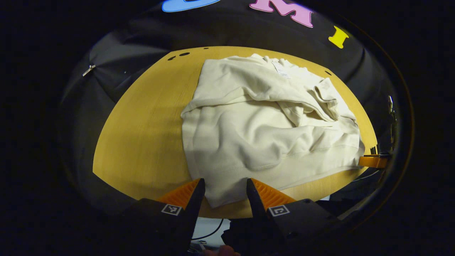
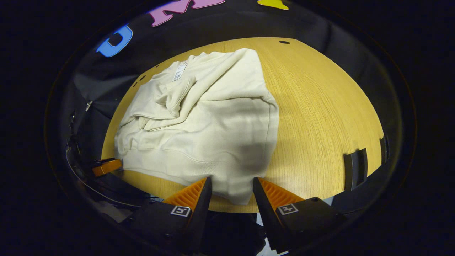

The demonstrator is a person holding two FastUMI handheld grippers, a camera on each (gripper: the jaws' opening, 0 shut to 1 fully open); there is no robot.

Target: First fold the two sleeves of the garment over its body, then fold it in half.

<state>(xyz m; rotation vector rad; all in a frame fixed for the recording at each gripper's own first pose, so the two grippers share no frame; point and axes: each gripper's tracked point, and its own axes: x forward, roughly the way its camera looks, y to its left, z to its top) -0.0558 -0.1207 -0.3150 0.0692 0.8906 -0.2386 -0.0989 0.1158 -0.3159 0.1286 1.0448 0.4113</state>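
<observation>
A cream sweatshirt point(image 1: 263, 124) lies on the yellow wooden table point(image 1: 142, 135), collar and label at the far side, both sleeves bunched across its body. In the left gripper view my left gripper point(image 1: 225, 188) is open at the near table edge, with the hem's left corner lying between its fingers. In the right gripper view the same sweatshirt point(image 2: 209, 124) has its other hem corner between the fingers of my right gripper point(image 2: 231, 188), which is also open. Each view catches the other gripper at the hem's far end: the right gripper point(image 1: 372, 161) and the left gripper point(image 2: 106, 166).
Bare tabletop point(image 2: 320, 117) stretches to the right of the garment in the right gripper view. Black brackets point(image 2: 353, 169) sit at that table's near right edge. Small dark holes point(image 1: 179, 55) mark the far edge. A cable point(image 1: 209, 233) hangs below the near edge.
</observation>
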